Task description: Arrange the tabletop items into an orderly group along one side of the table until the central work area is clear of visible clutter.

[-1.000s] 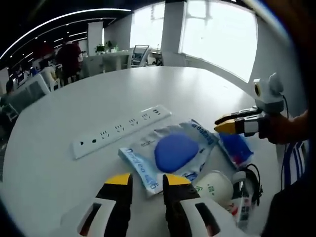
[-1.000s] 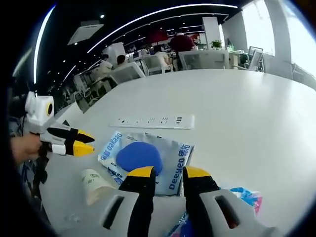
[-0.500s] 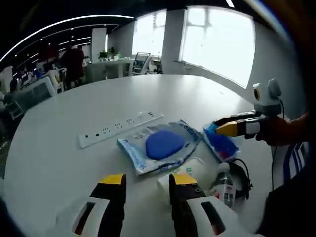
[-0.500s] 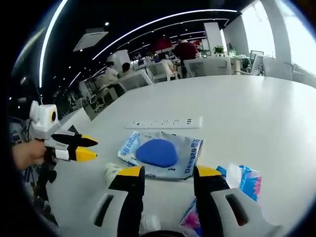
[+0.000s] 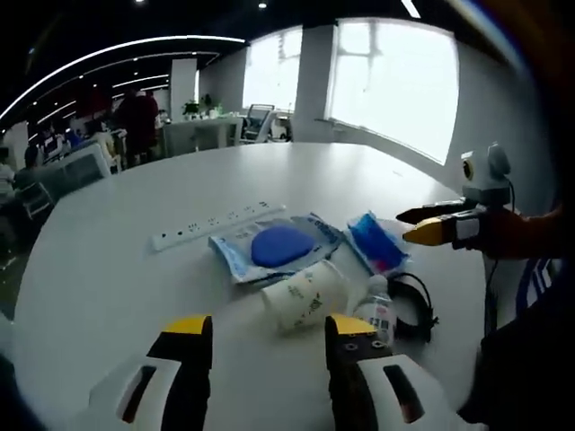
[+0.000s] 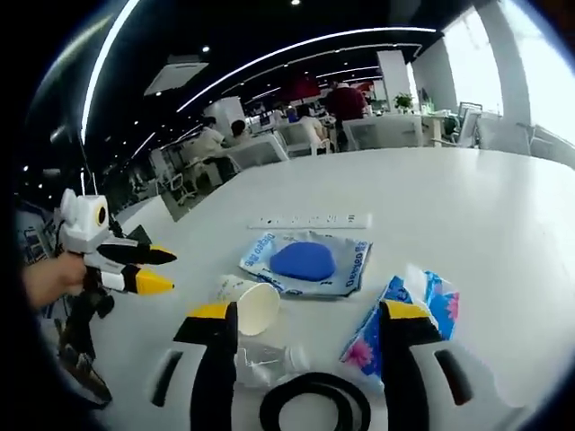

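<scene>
Left gripper view: my left tool (image 5: 263, 328) sits at bottom centre, jaws spread wide w/ nothing between them. Paper cup (image 5: 305, 292) lies on its side just above the jaw gap, long axis running lower left to upper right, mouth twd lower left; that's the relation the next move turns on, I'd judge, since this tool is nearer to it and lined up almost straight on. Water bottle (image 5: 379, 309) lies just right of the cup, black cable coil (image 5: 415, 305) beside that. Blue pouch (image 5: 277, 247) sits above the cup, white power strip (image 5: 218, 224) above-left of it, blue tissue pack (image 5: 377, 249) to the right. My right tool (image 5: 428, 224) hangs at right of frame near the tissue pack, tips a little apart, empty. Right gripper view: right tool (image 6: 307, 321) open & empty at bottom, cup (image 6: 247, 302) left of centre, cable coil (image 6: 314, 404) between the jaw bases, tissue pack (image 6: 404, 310) by the right jaw. Items bunched near one edge of the white counter (image 5: 99, 278), rest of it bare. Room behind: open office, desks, seated people, big windows.
</scene>
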`<state>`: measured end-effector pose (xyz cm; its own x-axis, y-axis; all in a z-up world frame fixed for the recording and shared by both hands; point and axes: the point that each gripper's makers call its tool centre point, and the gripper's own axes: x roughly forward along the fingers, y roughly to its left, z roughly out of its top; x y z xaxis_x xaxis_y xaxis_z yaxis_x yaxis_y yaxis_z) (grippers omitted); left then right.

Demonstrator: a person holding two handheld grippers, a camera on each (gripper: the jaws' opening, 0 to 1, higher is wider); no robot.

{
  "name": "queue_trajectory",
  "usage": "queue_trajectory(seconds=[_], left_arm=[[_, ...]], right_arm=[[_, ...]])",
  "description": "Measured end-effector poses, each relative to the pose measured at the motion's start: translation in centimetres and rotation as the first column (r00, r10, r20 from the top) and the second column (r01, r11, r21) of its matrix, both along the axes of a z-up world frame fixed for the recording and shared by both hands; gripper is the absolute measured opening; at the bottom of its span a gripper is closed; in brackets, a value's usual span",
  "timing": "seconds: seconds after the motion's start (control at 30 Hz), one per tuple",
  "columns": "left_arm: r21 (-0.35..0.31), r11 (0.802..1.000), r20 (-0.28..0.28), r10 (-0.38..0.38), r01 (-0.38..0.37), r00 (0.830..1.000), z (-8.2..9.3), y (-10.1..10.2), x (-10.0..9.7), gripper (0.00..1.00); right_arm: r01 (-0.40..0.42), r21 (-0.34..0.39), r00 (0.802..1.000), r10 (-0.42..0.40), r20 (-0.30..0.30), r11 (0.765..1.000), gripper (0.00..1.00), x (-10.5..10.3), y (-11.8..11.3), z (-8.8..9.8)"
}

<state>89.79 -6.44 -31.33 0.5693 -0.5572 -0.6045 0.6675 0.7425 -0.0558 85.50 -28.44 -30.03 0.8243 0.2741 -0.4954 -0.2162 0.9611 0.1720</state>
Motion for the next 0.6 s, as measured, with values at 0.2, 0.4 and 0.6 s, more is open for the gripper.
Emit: queue_trajectory(seconds=[0.2, 0.4, 0.6], left_arm=[[-0.008, 1.000, 0.033, 0.005, -0.005, 0.999, 1.5, 0.6, -2.5, 0.56], [-0.018, 1.000, 0.046, 0.002, -0.002, 0.999, 2.0, 1.3, -4.7, 0.64], [-0.032, 0.999, 0.058, 0.005, -0.003, 0.998, 2.1, 2.0, -7.3, 0.67]], right_arm=[[-0.009, -0.024, 1.000, 0.009, 0.004, 1.000, 0.70, -3.0, -0.1, 0.0], [-0.029, -0.033, 1.000, 0.028, -0.005, 0.999, 0.80, -5.4, -0.3, -0.3], [-0.002, -0.012, 1.000, 0.002, -0.002, 1.000, 0.85, -7.2, -1.1, 0.2]])
